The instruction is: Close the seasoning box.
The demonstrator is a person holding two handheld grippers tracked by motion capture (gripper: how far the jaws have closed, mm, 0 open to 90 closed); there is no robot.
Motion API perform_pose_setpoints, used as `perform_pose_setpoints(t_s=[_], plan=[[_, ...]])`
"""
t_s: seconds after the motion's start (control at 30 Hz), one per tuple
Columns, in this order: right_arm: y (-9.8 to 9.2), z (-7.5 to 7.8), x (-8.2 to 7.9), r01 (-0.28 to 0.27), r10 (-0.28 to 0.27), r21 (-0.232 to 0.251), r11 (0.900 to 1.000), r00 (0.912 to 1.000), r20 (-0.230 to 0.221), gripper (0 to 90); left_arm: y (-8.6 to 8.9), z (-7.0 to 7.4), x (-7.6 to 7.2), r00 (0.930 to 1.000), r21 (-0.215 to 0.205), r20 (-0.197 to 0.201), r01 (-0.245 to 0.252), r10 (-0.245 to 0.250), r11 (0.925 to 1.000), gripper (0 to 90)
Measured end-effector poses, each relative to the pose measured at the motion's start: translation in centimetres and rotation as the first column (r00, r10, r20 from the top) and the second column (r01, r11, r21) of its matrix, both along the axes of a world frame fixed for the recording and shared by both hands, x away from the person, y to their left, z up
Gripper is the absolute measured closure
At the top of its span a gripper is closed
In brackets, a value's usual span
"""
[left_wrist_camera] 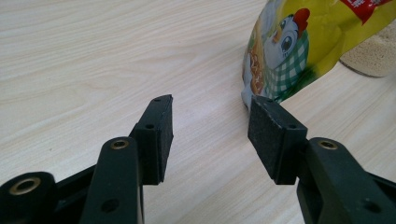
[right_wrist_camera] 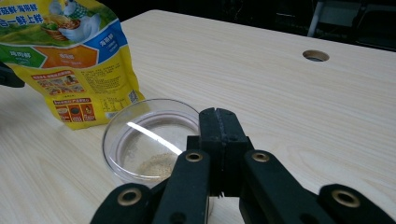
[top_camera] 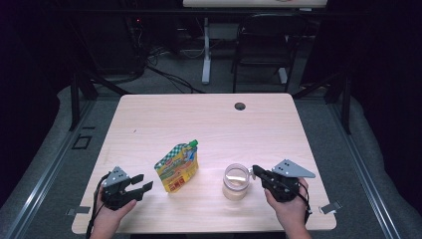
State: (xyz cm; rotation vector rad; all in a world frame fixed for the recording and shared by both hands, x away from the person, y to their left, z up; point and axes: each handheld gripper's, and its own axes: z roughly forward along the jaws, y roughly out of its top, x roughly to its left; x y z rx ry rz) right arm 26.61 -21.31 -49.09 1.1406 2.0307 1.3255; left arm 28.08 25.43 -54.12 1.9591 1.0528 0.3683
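Now you hold your left gripper [top_camera: 141,184] low over the near left part of the table [top_camera: 199,119], and its two jaws stand wide apart with only bare wood between them. From the left gripper view, one black pad [left_wrist_camera: 275,135] is just beside the lower edge of the yellow pouch [left_wrist_camera: 299,42], but I cannot tell if it touches it. The pouch [top_camera: 177,167] stands upright near the middle of the table, a little tilted, with its green cap [top_camera: 193,144] at the top. It has a picture of a chicken in a green checked cloth on its front.

Your right gripper [top_camera: 256,173] is at the near right side, and its jaws are pressed fully together with nothing between them. Their tips are at the rim of the glass jar [top_camera: 236,181], on the side facing your right hand [top_camera: 288,206]. From the right gripper view the closed jaws cover the near rim of the jar [right_wrist_camera: 149,140], so I cannot say if they touch the glass. The jar is open and stands upright, with a small amount of light brown powder [right_wrist_camera: 156,165] on its bottom. It stands to the right of the pouch, near it but apart from it.
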Motion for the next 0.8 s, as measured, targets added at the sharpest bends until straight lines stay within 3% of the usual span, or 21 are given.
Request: perform_pose_setpoints(t_s=[0.8], plan=[[-0.11,-0.06,-0.13,0.004,-0.004,-0.003,1.000,1.0000,0.004,90.0,0.49,0.19,-0.10,0.9998,-0.001,0.005,-0.017,0.017,0.9999,49.4]])
